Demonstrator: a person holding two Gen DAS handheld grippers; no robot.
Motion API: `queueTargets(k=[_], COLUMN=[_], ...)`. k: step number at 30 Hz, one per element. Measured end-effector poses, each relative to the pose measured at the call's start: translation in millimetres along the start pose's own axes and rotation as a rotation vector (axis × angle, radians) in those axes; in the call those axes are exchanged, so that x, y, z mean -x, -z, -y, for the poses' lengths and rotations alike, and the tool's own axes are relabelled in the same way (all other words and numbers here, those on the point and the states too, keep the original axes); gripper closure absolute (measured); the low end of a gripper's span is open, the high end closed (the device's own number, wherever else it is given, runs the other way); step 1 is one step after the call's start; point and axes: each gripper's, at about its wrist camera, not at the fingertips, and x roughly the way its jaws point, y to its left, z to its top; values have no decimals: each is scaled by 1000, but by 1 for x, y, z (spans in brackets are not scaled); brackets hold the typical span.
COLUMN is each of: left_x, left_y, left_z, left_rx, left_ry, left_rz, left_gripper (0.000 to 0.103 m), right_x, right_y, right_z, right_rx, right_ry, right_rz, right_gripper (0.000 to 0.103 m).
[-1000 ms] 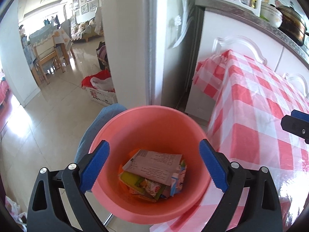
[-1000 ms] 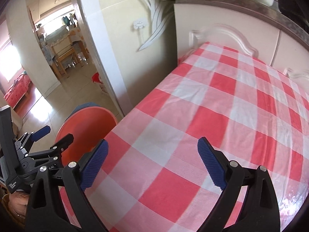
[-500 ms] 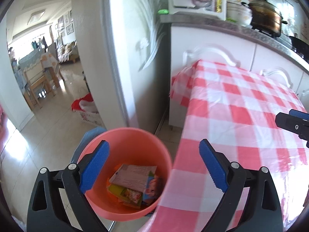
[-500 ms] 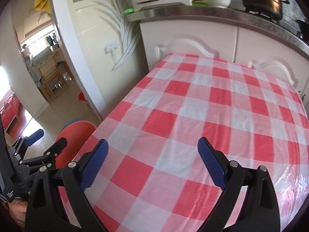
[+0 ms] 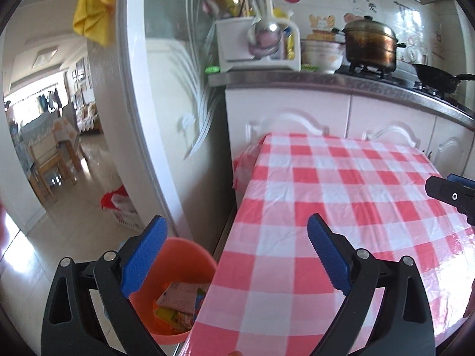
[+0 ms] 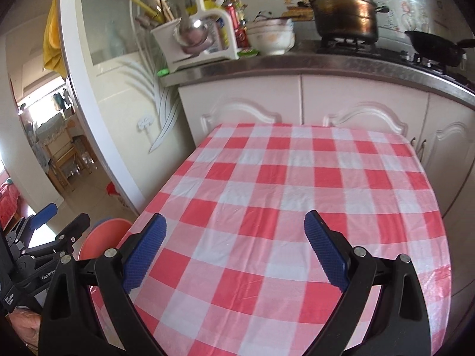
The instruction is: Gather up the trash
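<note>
A salmon-pink plastic bin (image 5: 181,255) stands on the floor at the table's left edge and holds a paper receipt and several coloured wrappers (image 5: 181,299). Its rim also shows in the right wrist view (image 6: 101,237). My left gripper (image 5: 236,255) is open and empty, high above the bin and the table's left edge. My right gripper (image 6: 234,246) is open and empty above the red-and-white checked tablecloth (image 6: 297,195). The right gripper's tip shows at the right edge of the left wrist view (image 5: 451,192). The left gripper shows at the left of the right wrist view (image 6: 44,237).
White kitchen cabinets (image 6: 326,109) stand behind the table, with a counter holding a utensil rack (image 6: 196,38), bowls (image 6: 270,35), a copper pot (image 6: 344,12) and a black pan (image 6: 436,47). A glass door frame (image 5: 139,118) stands left. A basket with red cloth (image 5: 118,207) lies on the floor.
Both grippers have risen and tilted up. The bin has dropped to the lower left of the left wrist view and the counter has come into view. Both grippers stay open.
</note>
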Motion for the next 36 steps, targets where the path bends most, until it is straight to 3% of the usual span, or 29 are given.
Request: queueTargets(k=[8,18,25,36], left_x=[38,78,96,112], left_y=[-26,-57,-63,-64], left_z=[35,76,99,107], left_rx=[-26,1,-41,-54], left_ry=[54,202,227,224], left_rz=[110,187,222,248], left_gripper=[9,9,9,5], right_x=[60,133,171,192], right_y=[-3,-7,-6,-6], right_z=[22,46,54,50], right_rx=[-9,-21,-18,-14], right_ry=[72,215,261,267], right_rz=[127,284,370,429], right_gripper=[8,6,4,4])
